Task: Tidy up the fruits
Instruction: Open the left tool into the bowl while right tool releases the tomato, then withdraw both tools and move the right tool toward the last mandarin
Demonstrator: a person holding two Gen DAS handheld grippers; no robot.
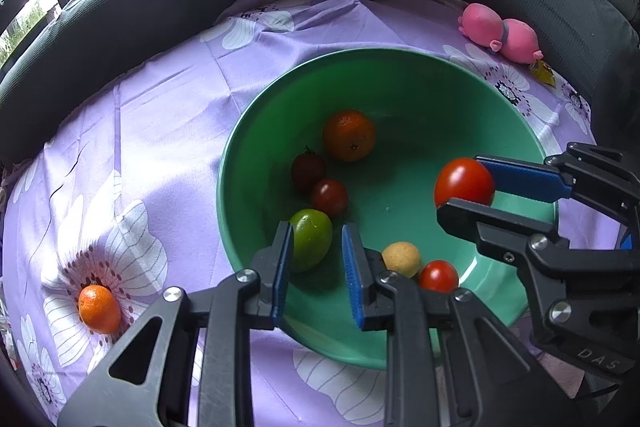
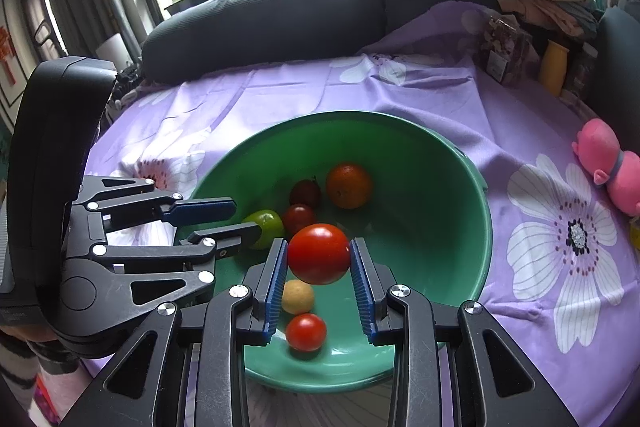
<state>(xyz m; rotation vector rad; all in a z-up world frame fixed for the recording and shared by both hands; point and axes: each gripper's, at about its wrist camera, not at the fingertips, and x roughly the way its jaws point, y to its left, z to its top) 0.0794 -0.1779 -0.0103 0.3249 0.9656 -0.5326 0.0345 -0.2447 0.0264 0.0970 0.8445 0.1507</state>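
My right claw (image 2: 319,259) is holding a big red tomato (image 2: 319,253). The two blue pads (image 2: 277,279) press on its sides, and it hangs in the air over the green bowl (image 2: 452,195). My left claw (image 1: 316,259) is open with nothing in it. Its tips are down inside the near edge of the bowl, and a green fruit (image 1: 311,245) shows between the two pads. I cannot tell if a pad touches it.

Inside the bowl, a small yellow ball-shaped fruit (image 2: 297,296) and a small red tomato (image 2: 306,331) lie under the big tomato. Two dark red tomatoes (image 2: 300,217) sit side by side near the middle, just beside the green fruit. An orange (image 2: 349,185) rests a bit farther back, near them.

The bowl stands on a purple cloth with white flowers (image 2: 568,239). One more little orange (image 1: 99,309) lies out on the cloth, well apart from the bowl, on my left side. A pink soft toy (image 1: 500,33) lies on the cloth behind the bowl, on the right. Behind the cloth are dark cushions (image 2: 264,23) and a yellow bottle (image 2: 554,67).
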